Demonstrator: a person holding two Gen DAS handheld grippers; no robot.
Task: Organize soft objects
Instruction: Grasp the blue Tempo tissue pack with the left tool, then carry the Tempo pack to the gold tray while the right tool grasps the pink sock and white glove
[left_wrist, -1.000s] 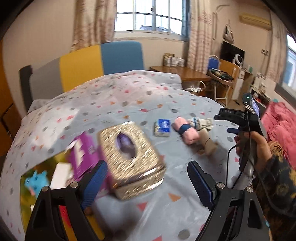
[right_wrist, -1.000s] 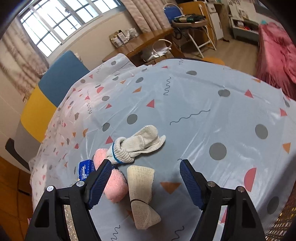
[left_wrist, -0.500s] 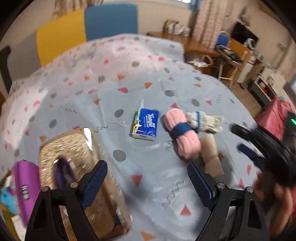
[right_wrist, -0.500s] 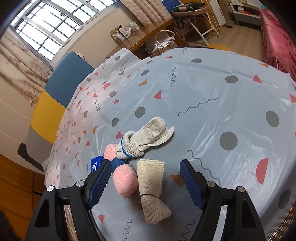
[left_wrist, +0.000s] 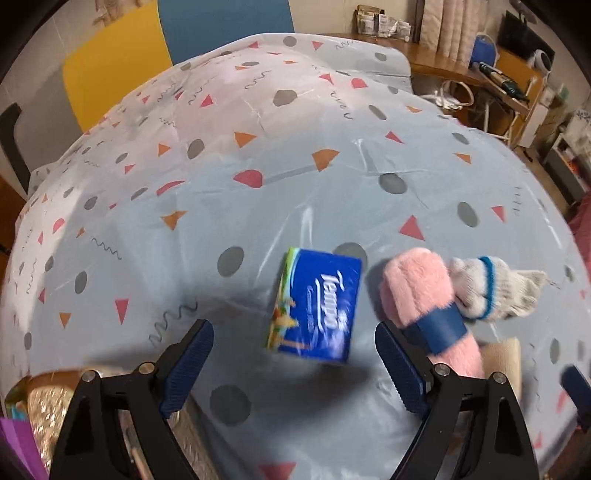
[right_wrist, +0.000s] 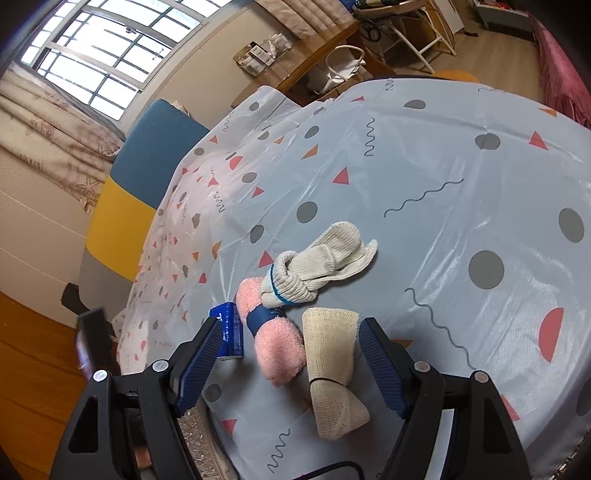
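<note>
A blue tissue pack (left_wrist: 317, 310) lies on the patterned tablecloth (left_wrist: 258, 192), just ahead of my open left gripper (left_wrist: 295, 369), whose jaws hold nothing. Right of it lie a pink fluffy roll with a blue band (left_wrist: 424, 299), a rolled white sock with a blue stripe (left_wrist: 491, 288) and part of a beige cloth roll (left_wrist: 502, 354). In the right wrist view my open right gripper (right_wrist: 291, 354) hovers above the pink roll (right_wrist: 277, 343) and the tied beige roll (right_wrist: 332, 362); the white sock (right_wrist: 317, 266) lies beyond them, the tissue pack (right_wrist: 229, 328) behind the left finger.
A gold glittery tissue box (left_wrist: 48, 406) and a purple item (left_wrist: 14, 443) sit at the lower left corner. A blue, yellow and grey sofa back (left_wrist: 147, 48) stands behind the table. A wooden desk (left_wrist: 454, 70) and chairs are at the far right.
My left gripper swung right and down, leaving the gold box at the frame's edge and bringing the tissue pack and pink roll close. The right gripper tipped slightly; its view shifted a little.
</note>
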